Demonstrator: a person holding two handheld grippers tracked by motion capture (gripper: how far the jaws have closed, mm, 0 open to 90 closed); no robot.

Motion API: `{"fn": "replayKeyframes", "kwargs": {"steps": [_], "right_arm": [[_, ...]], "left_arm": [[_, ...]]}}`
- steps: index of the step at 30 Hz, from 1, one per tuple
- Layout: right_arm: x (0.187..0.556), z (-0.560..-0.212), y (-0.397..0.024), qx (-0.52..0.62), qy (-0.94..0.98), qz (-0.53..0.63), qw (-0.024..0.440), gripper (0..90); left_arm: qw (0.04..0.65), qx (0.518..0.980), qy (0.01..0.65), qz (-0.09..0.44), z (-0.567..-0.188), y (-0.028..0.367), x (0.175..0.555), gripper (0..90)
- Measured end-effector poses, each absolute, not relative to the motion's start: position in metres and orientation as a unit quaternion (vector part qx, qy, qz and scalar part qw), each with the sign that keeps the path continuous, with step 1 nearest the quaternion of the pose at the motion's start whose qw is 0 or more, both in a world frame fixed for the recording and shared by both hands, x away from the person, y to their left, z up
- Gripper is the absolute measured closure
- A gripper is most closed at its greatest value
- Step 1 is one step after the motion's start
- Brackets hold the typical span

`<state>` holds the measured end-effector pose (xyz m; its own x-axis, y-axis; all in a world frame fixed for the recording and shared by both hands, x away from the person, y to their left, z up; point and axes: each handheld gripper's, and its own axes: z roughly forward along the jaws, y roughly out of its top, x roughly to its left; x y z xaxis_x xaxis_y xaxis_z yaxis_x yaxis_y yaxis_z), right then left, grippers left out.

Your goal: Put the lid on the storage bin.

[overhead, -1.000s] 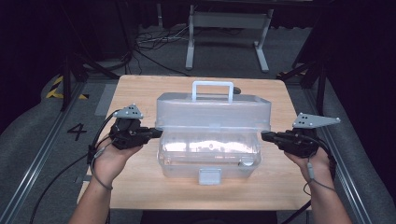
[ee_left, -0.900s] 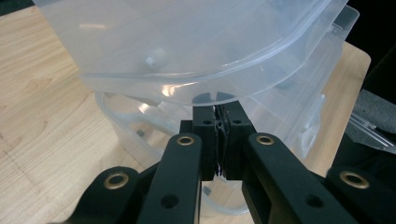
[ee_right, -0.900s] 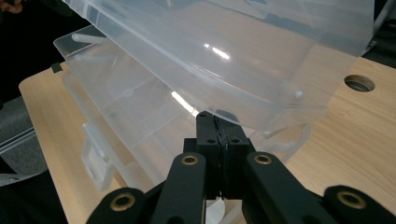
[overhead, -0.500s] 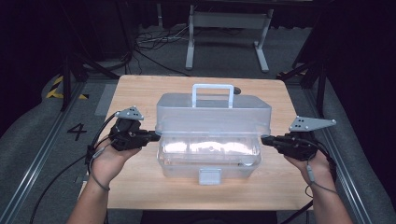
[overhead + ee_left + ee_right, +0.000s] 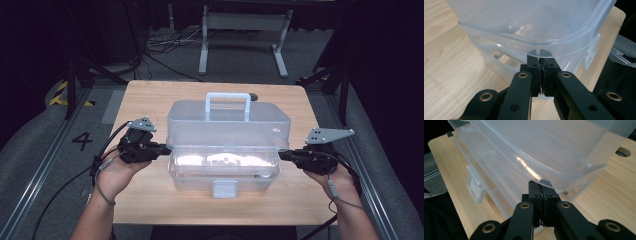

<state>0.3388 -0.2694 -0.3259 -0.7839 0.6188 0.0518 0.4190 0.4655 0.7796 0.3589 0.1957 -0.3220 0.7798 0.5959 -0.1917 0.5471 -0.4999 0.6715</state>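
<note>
Currently: clear plastic box [image 5: 225, 165], mid-table [image 5: 150, 100], lid [image 5: 227, 122] part-raised and tilted back on its rear hinge. Left gripper [image 5: 164, 148] and right gripper [image 5: 282, 155], jaws closed, are wedged under the lid's end rims either side of the box. Step judged: opening. Next: lift both ends evenly, swinging rearward. Long axis runs gripper to gripper; latch [image 5: 224, 188] faces the person, handle [image 5: 228, 102] sits behind

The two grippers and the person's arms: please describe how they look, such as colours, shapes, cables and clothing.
Both the left gripper and the right gripper are black, with flat jaw links joined by brass-coloured rivets. Each carries a grey three-cornered plate on top and trails a dark cable. The forearms are bare; no sleeves or gloves are visible.
</note>
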Motion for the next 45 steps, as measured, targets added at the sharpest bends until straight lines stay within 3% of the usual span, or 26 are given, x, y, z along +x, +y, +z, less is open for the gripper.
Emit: {"fn": "replayKeyframes", "kwargs": {"steps": [45], "right_arm": [[0.340,-0.339,-0.265,0.276,0.909,0.303,0.080,85.7]], "left_arm": [[0.289,0.904,0.314,-0.014,-0.342,0.187,0.357,82.5]]}}
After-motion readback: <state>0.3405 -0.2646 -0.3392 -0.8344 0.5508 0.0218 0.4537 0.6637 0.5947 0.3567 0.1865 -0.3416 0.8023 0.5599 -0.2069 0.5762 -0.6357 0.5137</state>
